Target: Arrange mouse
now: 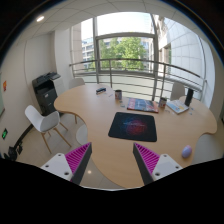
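A dark mouse mat (132,126) with a coloured glow pattern lies on the big light wooden table (95,100), beyond my fingers. A small pale mouse (187,152) sits near the table's front right edge, right of my right finger. My gripper (112,158) is held high above the table's near edge, its two fingers (78,157) with magenta pads spread wide apart, nothing between them.
A cup (118,96), a colourful book (141,104), a second cup (163,103), a blue booklet (177,106) and a dark bottle (189,96) stand at the far side. White chairs (45,122) stand left of the table; a printer (45,88) stands beyond them.
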